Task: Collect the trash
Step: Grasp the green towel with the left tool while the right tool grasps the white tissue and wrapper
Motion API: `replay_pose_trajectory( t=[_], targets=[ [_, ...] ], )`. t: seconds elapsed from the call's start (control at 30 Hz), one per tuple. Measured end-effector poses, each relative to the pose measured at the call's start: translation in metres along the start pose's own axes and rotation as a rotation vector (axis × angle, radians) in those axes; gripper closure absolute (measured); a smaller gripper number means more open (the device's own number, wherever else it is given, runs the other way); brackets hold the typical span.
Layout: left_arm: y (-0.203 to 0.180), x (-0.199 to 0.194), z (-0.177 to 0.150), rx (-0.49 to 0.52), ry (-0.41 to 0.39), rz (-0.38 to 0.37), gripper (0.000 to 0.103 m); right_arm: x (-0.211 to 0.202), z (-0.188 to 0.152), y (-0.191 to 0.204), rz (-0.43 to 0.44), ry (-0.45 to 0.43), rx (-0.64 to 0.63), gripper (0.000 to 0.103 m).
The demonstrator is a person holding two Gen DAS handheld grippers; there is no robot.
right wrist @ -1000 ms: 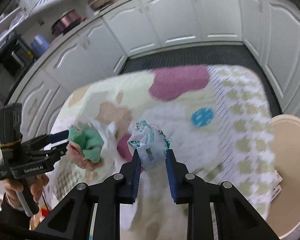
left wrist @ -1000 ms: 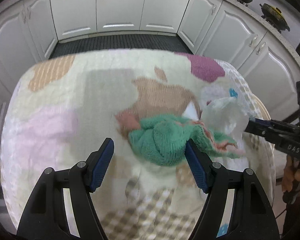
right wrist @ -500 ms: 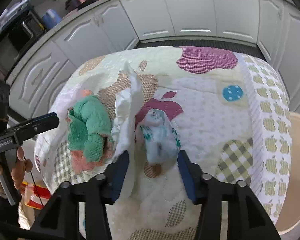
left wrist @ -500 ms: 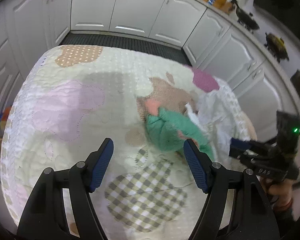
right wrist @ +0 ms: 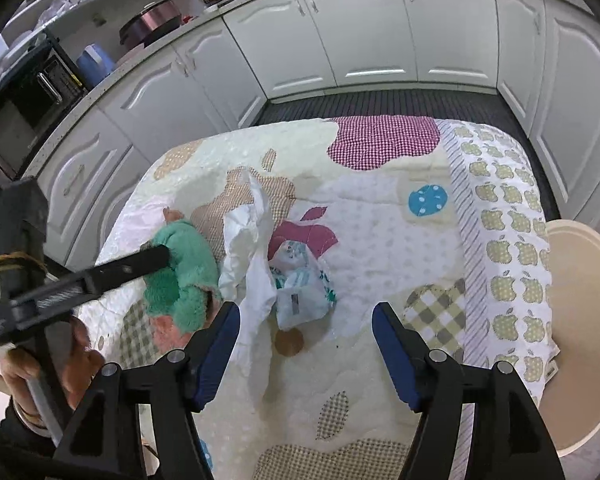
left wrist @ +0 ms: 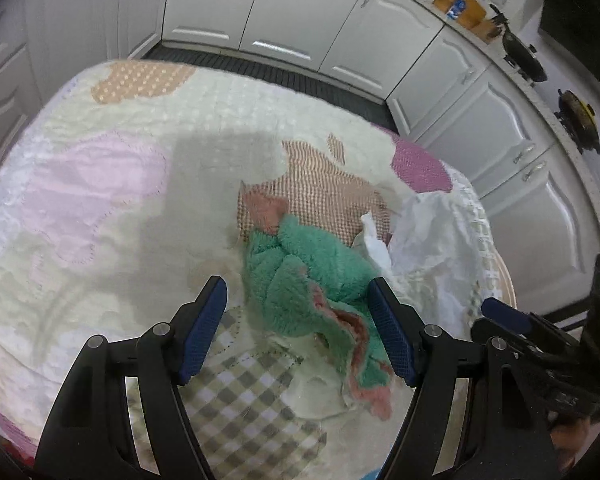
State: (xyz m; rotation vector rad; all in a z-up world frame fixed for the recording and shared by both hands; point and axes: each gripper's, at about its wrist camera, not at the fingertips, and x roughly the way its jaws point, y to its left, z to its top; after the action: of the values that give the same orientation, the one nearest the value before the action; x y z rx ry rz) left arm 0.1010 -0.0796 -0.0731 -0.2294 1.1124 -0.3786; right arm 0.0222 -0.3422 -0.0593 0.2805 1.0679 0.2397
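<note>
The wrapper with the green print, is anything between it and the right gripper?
Nearly clear. The wrapper lies on the quilt just ahead of the right gripper, whose jaws are opening with nothing between them. Only the white bag beside it drapes down toward the left finger and could get caught.

On the quilt (right wrist: 380,240) I see the towel (right wrist: 184,276) to the left, the tissue (right wrist: 248,236) just right of it and touching, and the wrapper (right wrist: 300,288) beside the tissue's right edge. My right gripper (right wrist: 306,354) hangs before the wrapper, jaws opening, nothing between. Cabinets (right wrist: 364,28) stand behind.
</note>
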Motion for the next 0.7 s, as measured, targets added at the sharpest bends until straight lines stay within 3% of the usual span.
replay_pose_trajectory(
  t=[0.23,0.3,0.4,0.7],
  targets=[
    [0.000,0.016,-0.003,-0.036,-0.004,-0.046,0.032,0.003,0.004,-0.004,0.004,0.005,0.026,0.037],
    [-0.003,0.014,-0.004,0.000,-0.011,-0.065,0.051,0.003,0.005,-0.002,0.010,0.003,0.022,0.037],
    [-0.001,0.010,-0.005,0.013,-0.001,-0.081,0.060,0.006,0.007,0.005,0.010,0.003,0.010,0.037],
    [0.018,-0.035,-0.015,0.088,-0.012,-0.037,0.065,0.035,0.012,0.027,-0.060,0.012,-0.025,0.033]
  ],
)
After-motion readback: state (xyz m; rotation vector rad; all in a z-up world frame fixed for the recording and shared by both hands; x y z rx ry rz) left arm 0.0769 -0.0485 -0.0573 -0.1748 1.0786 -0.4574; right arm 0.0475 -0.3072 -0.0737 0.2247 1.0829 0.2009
